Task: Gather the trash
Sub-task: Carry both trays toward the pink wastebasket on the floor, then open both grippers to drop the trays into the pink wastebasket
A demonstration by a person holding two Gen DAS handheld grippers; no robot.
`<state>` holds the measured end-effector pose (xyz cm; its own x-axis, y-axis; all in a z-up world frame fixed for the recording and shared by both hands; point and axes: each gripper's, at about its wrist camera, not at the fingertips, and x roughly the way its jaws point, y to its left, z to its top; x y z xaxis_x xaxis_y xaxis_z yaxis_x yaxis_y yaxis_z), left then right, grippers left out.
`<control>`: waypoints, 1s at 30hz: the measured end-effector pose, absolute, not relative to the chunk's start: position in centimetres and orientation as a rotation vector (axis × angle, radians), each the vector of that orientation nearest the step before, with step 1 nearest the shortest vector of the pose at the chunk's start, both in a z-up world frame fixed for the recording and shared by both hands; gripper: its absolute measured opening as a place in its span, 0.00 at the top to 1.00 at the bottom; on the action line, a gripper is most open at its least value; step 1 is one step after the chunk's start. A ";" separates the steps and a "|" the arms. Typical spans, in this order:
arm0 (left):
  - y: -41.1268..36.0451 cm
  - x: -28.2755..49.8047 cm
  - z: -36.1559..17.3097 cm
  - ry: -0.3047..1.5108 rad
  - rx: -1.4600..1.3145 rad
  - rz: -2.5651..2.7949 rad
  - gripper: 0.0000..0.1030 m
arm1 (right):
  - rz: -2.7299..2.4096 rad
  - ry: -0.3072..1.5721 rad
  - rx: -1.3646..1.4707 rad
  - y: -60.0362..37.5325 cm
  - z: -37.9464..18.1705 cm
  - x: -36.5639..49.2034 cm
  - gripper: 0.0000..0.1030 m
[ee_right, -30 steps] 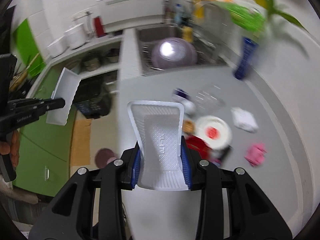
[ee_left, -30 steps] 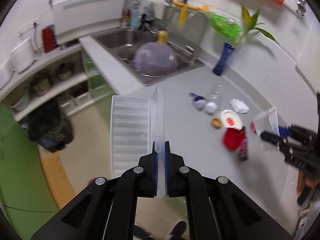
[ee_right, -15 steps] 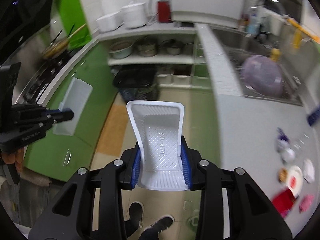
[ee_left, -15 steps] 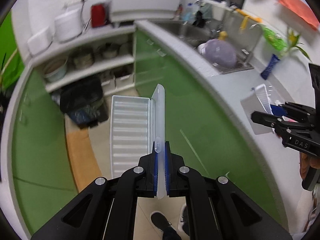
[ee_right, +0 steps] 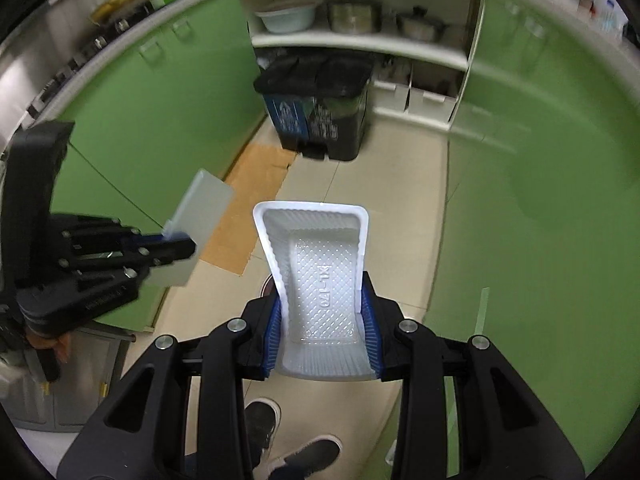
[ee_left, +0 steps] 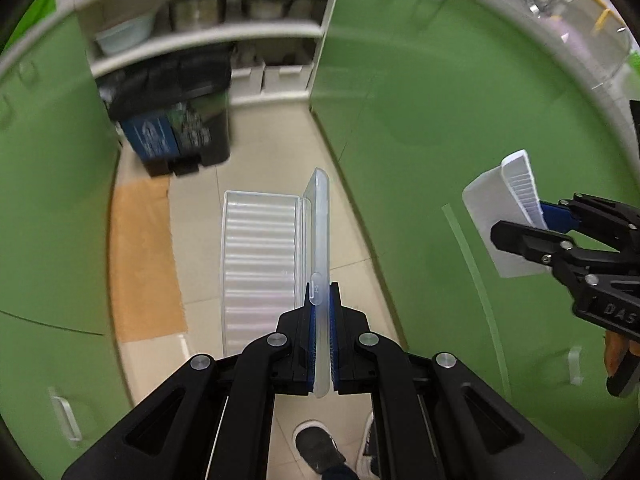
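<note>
Left wrist view: green cabinet fronts point(ee_left: 440, 120) curve round me, beige tiled floor point(ee_left: 272, 148) below, open shelves with pots. Black lidded trash bin point(ee_left: 172, 120) stands at the shelf foot, blurred. My left gripper point(ee_left: 320, 344) pinches the thin edge of a clear ribbed clamshell box point(ee_left: 260, 264), lid hanging open. My right gripper point(ee_right: 324, 320) squeezes a white dimpled foam tray point(ee_right: 320, 268) across its width, jaws narrow.
</note>
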<state>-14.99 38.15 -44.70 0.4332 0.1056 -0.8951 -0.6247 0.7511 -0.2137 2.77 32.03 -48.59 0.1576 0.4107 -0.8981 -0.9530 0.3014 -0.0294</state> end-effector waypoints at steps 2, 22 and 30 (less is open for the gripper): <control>38.8 -14.9 -48.6 1.032 -0.596 0.488 0.95 | 1.105 0.948 -0.717 32.5 -52.3 3.7 0.66; 44.2 -18.8 -60.7 0.943 -0.716 0.642 0.05 | 1.200 0.986 -0.839 37.5 -71.8 5.2 0.62; 44.8 -22.8 -59.1 0.880 -0.697 0.733 0.05 | 1.243 0.987 -0.880 40.3 -74.8 2.9 0.16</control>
<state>-22.79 44.85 -59.08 0.4366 0.2689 -0.8585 -0.7957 0.5606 -0.2291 2.89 40.28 -74.83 0.0502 0.3372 -0.9401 -0.9921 0.1251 -0.0081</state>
